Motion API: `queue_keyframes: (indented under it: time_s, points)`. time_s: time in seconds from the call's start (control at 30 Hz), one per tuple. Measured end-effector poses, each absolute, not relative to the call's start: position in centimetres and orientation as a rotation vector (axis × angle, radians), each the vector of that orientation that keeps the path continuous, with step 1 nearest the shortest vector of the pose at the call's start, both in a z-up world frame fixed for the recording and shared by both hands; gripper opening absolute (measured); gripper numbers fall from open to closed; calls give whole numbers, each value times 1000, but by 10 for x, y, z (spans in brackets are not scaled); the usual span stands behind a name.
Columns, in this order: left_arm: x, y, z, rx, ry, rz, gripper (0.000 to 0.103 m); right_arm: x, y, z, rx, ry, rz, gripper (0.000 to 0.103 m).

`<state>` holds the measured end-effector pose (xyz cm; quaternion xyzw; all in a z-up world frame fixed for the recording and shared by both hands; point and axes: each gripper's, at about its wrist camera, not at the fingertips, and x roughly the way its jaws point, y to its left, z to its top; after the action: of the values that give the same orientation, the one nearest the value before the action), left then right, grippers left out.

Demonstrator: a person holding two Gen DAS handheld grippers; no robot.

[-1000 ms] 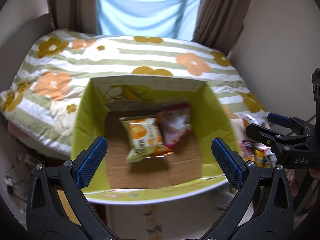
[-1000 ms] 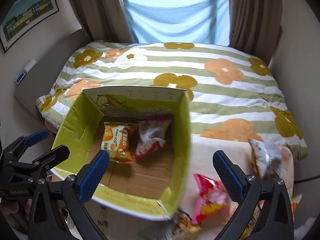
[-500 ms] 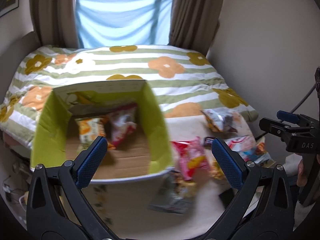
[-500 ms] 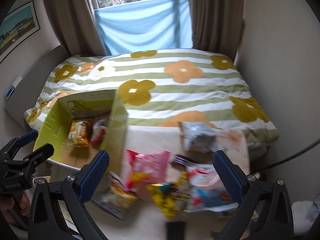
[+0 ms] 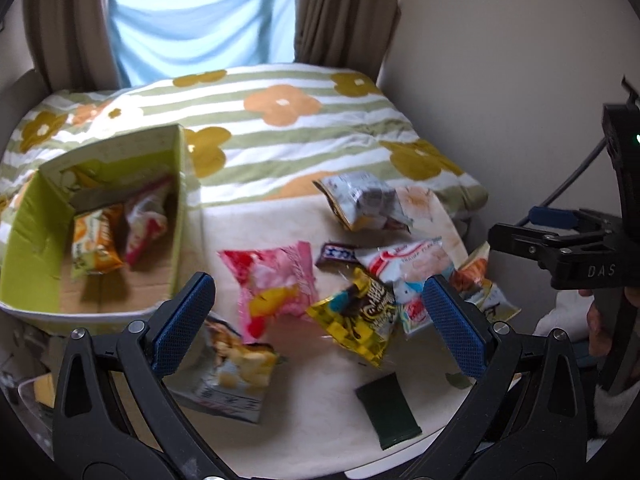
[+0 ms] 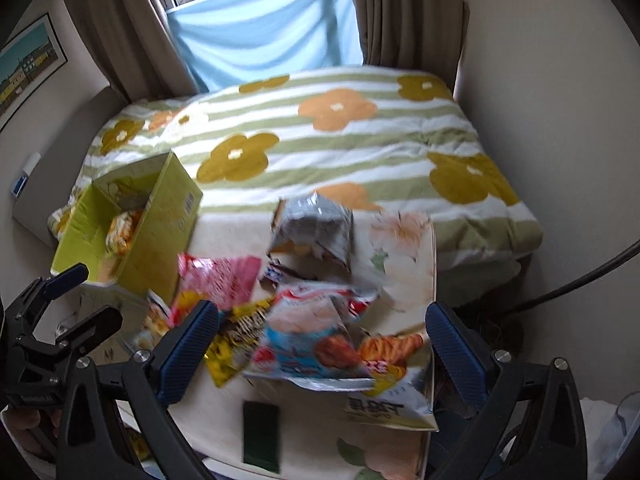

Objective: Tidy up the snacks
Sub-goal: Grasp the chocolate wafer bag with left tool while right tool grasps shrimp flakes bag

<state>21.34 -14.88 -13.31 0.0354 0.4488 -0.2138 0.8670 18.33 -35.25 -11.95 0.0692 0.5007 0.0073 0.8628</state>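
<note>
Toward the counter's [image 5: 320, 408] left edge, green cardboard box [image 5: 36, 240] standing with two packets inside: orange snack bag [image 5: 94, 240] and red-white bag [image 5: 146, 220]. Judged early in the task, most snacks not yet boxed: pink bag [image 5: 276, 280], yellow chocolate bag [image 5: 356, 316], white-red bag [image 5: 408, 268] and grey bag [image 5: 360, 200] scattered mid-counter to its right edge, pale chip bag [image 5: 232, 372] at the near edge. Left tongs [image 5: 320, 312] spread wide, empty, hovering above pink and yellow bags. Right tongs [image 6: 320, 344] likewise released, empty, over the white-red bag.
</note>
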Motion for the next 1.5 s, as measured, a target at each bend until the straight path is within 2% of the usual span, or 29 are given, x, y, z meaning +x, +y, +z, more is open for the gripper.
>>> queue_keyframes:
  time_s: [0.57, 0.73, 0.93, 1.03, 1.17, 1.5]
  points:
    - [233, -185, -203, 283, 1103, -589, 103, 231, -353, -234, 286, 1300, 105, 103]
    - [242, -194, -215, 325, 1134, -636, 103, 237, -354, -247, 340, 1309, 123, 103]
    - [252, -207, -227, 361, 1179, -695, 103, 236, -353, -253, 292, 1322, 112, 93]
    - [252, -214, -233, 400, 1189, -726, 103, 235, -352, -251, 278, 1315, 118, 84]
    - [249, -226, -241, 457, 1192, -761, 103, 233, -355, -248, 279, 1300, 113, 66]
    - [254, -236, -253, 492, 1191, -779, 103, 227, -362, -239, 323, 1246, 100, 62]
